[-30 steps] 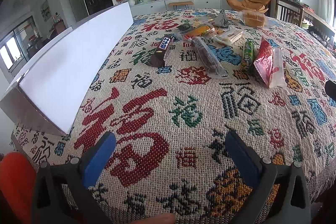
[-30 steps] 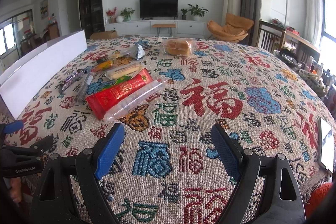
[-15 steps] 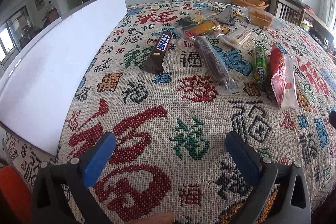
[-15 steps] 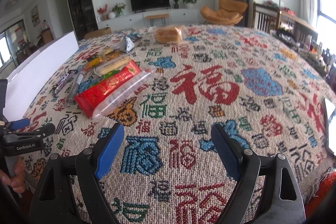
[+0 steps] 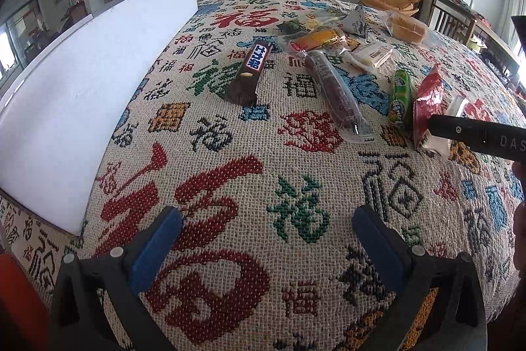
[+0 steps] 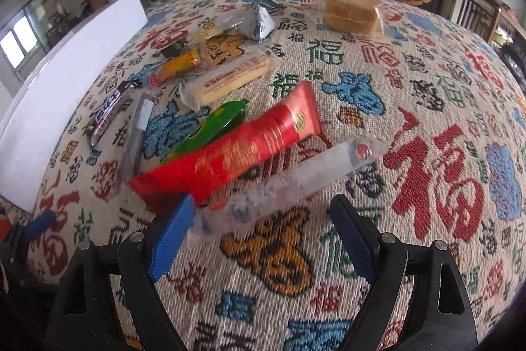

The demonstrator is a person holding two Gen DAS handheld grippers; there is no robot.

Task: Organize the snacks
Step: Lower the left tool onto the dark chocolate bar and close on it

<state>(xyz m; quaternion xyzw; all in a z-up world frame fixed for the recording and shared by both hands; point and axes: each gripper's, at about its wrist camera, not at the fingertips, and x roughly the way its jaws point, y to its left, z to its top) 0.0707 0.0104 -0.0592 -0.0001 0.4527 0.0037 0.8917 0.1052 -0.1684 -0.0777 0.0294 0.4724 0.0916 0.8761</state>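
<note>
The snacks lie scattered across a table covered in a woven cloth full of red, green and blue characters. The right gripper hangs low over the near end of a clear plastic-wrapped snack, jaws spread wide and gripping nothing; its left blue pad sits just beside that wrapper's end. Touching the clear wrapper on the far side is a long red packet, and beyond that a green packet. Further back lie a pale wafer pack, an orange-yellow snack, a dark chocolate bar and a silvery triangular pouch. A wrapped loaf of bread sits apart from the rest, toward the far edge.

The left gripper is also released, hovering over bare cloth well short of the snacks. A tall white board stands along the left edge of the table.
</note>
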